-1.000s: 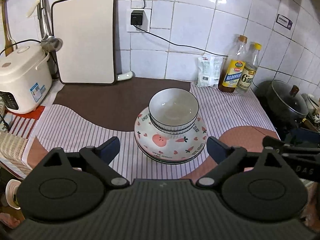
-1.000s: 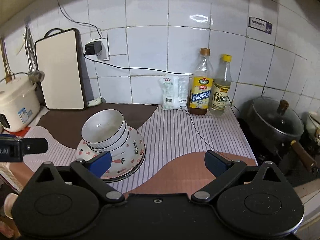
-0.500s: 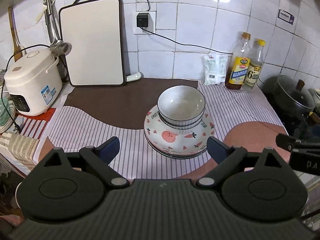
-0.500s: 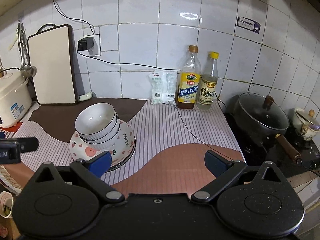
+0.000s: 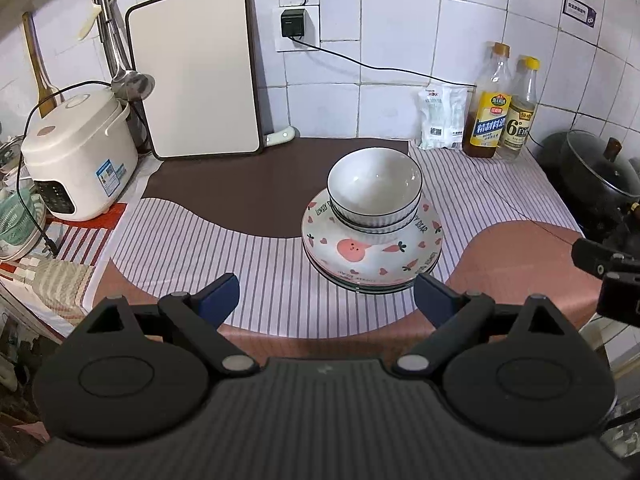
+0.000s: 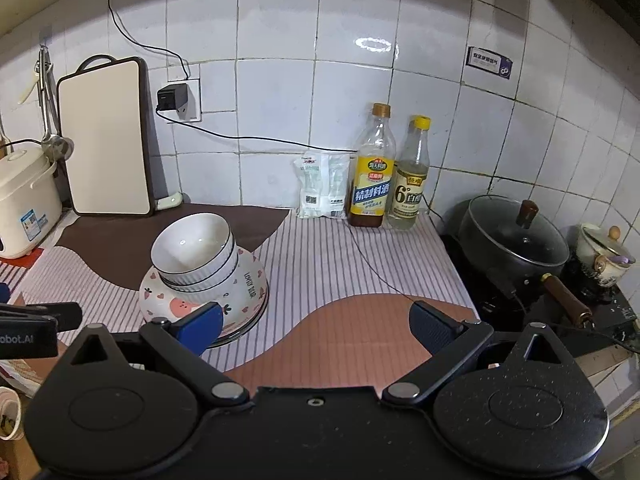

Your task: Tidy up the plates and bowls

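White ribbed bowls (image 5: 374, 194) with a dark rim are stacked inside pink-patterned plates (image 5: 372, 258) on the striped cloth. The stack also shows in the right wrist view, bowls (image 6: 194, 252) on plates (image 6: 248, 284). My left gripper (image 5: 326, 296) is open and empty, held back from the stack near the counter's front edge. My right gripper (image 6: 316, 322) is open and empty, to the right of the stack; its left finger overlaps the plates' near rim in the view.
A rice cooker (image 5: 76, 160) and a cutting board (image 5: 196, 70) stand at the back left. Two bottles (image 5: 486, 104) and a white packet (image 5: 442, 120) stand at the back right. A lidded black pot (image 6: 510, 240) sits on the stove at the right.
Both grippers have pulled back and up from the stack, which now looks smaller and farther away. The stack has not moved. Both stay open.
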Action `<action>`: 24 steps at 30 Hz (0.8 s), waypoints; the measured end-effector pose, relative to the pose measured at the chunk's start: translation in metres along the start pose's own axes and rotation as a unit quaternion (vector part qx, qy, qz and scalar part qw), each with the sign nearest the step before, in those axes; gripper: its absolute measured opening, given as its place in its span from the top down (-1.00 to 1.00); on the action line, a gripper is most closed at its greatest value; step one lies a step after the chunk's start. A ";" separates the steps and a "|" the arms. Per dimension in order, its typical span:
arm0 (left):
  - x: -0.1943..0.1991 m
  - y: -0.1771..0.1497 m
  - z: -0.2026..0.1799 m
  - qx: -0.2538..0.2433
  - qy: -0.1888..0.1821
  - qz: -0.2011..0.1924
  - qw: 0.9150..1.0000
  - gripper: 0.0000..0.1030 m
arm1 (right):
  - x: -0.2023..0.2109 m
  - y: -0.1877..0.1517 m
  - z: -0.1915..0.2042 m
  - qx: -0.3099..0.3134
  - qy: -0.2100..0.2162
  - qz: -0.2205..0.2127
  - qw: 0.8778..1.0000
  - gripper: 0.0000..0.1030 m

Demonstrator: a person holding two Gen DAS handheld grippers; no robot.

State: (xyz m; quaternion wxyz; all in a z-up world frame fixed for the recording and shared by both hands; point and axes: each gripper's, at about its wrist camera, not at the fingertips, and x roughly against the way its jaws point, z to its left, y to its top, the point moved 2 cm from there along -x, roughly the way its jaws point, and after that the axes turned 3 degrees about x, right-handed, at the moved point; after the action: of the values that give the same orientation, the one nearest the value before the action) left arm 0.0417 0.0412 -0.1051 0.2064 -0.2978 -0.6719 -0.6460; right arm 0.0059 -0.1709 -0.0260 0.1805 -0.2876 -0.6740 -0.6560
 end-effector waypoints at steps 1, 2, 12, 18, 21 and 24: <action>0.000 0.000 0.000 0.000 0.000 0.000 1.000 -0.84 | 0.000 -0.001 0.001 -0.001 0.000 0.000 1.000 -0.96; 0.000 0.000 0.000 0.000 -0.001 0.001 1.000 -0.84 | 0.000 -0.001 0.001 -0.002 -0.001 0.000 1.000 -0.96; -0.004 -0.003 0.001 0.006 -0.001 0.010 1.000 -0.84 | -0.004 -0.009 0.004 0.012 -0.021 -0.003 1.000 -0.96; -0.004 -0.004 0.001 0.007 0.002 0.011 1.000 -0.84 | -0.005 -0.010 0.004 0.014 -0.023 -0.005 1.000 -0.96; -0.005 -0.005 0.001 0.005 -0.002 0.013 1.000 -0.84 | -0.004 -0.011 0.007 0.018 -0.027 -0.009 0.999 -0.96; -0.004 -0.006 0.000 0.003 -0.005 0.012 1.000 -0.84 | -0.004 -0.012 0.007 0.022 -0.032 -0.013 0.999 -0.96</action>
State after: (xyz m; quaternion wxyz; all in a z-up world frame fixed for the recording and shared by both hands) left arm 0.0412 0.0404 -0.1123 0.2116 -0.3080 -0.6714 -0.6400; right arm 0.0025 -0.1646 -0.0382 0.1568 -0.2951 -0.6976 -0.6338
